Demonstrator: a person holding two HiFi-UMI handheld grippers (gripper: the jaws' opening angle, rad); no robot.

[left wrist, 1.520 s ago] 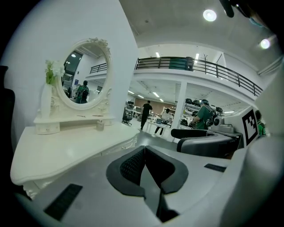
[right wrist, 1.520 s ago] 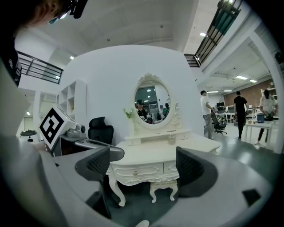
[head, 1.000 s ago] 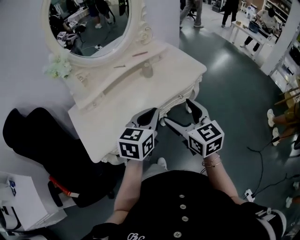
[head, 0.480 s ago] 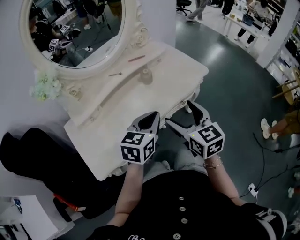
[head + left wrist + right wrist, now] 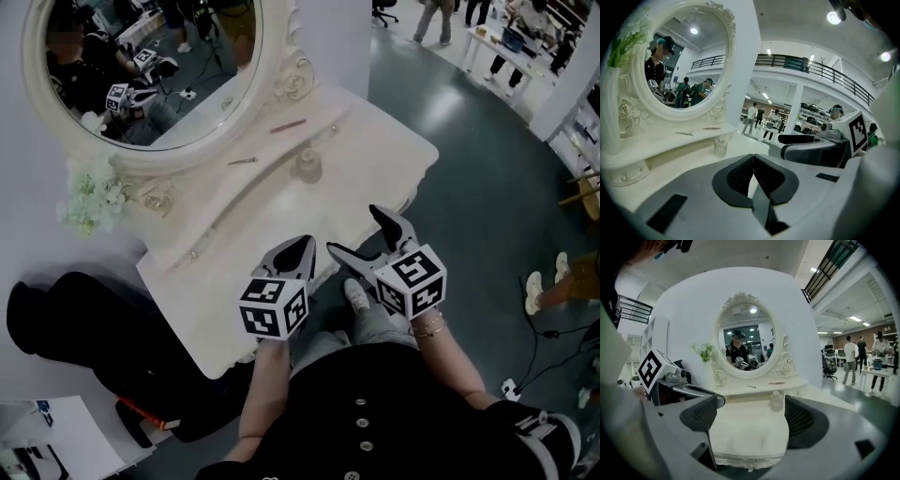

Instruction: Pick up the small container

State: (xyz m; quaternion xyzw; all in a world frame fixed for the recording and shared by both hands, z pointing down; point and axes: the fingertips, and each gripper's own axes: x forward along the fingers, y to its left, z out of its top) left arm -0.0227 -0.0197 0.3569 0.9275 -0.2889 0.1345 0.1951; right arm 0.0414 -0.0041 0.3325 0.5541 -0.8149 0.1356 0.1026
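Note:
The small container (image 5: 307, 166), a pale translucent jar with a round lid, stands on the cream dressing table (image 5: 375, 141) just below its raised shelf. It also shows in the left gripper view as the small container (image 5: 720, 146) and in the right gripper view as the small container (image 5: 776, 401). My left gripper (image 5: 298, 251) hovers over the table's front edge, jaws shut with nothing between them. My right gripper (image 5: 356, 232) is beside it, open and empty, its jaws framing the container from a distance. Both grippers are well short of the container.
An oval mirror (image 5: 150, 66) rises behind the shelf, with white flowers (image 5: 89, 202) at its left. A pink stick (image 5: 288, 126) and a hair clip (image 5: 242, 161) lie on the shelf. A black seat (image 5: 75, 319) stands left of the table. People walk on the floor far right.
The head view has swung, so the table sits more to the right and closer. Both grippers hold about the same pose, left shut and right open.

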